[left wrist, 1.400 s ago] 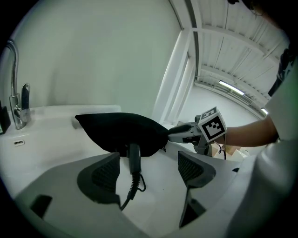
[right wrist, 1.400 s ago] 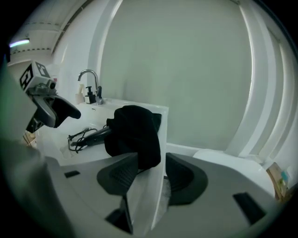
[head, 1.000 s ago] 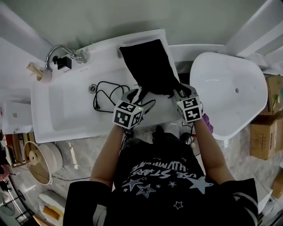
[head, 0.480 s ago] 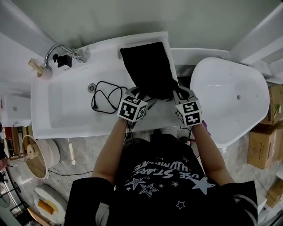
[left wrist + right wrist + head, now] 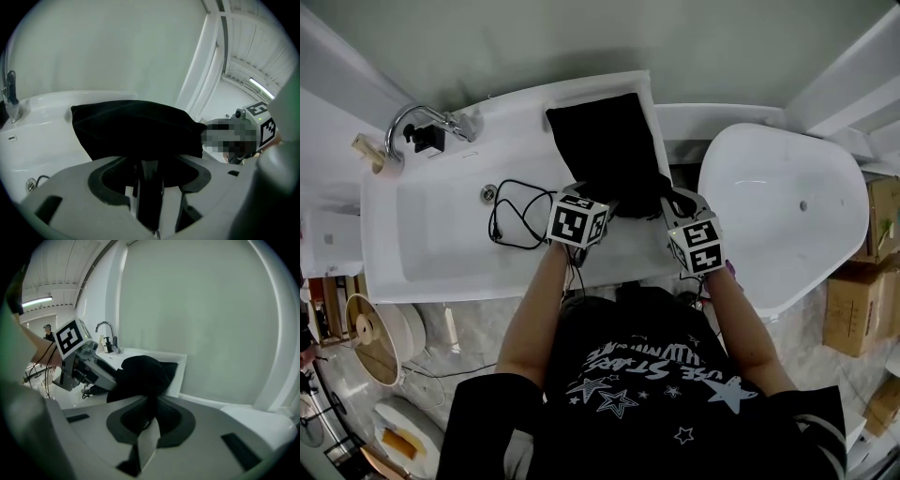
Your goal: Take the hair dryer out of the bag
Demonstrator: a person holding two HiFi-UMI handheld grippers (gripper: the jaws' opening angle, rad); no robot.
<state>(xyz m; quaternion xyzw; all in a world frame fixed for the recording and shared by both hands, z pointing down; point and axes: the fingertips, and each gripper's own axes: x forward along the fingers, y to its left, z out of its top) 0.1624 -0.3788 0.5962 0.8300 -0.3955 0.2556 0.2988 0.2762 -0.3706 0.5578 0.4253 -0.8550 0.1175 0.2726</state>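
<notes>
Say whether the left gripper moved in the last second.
Yes: the left gripper, jaws closing around fabric of the black bag, moved forward from the sink's near rim.

A pale grey-green wall (image 5: 581,37) runs behind a long white basin (image 5: 422,248) with a chrome faucet (image 5: 431,111), and an oval white bathtub (image 5: 787,216) stands just beside it on the right. The floor (image 5: 478,314) is light marbled tile. Cardboard boxes (image 5: 855,309) sit past the tub, and a strip light (image 5: 259,87) glows overhead.
</notes>
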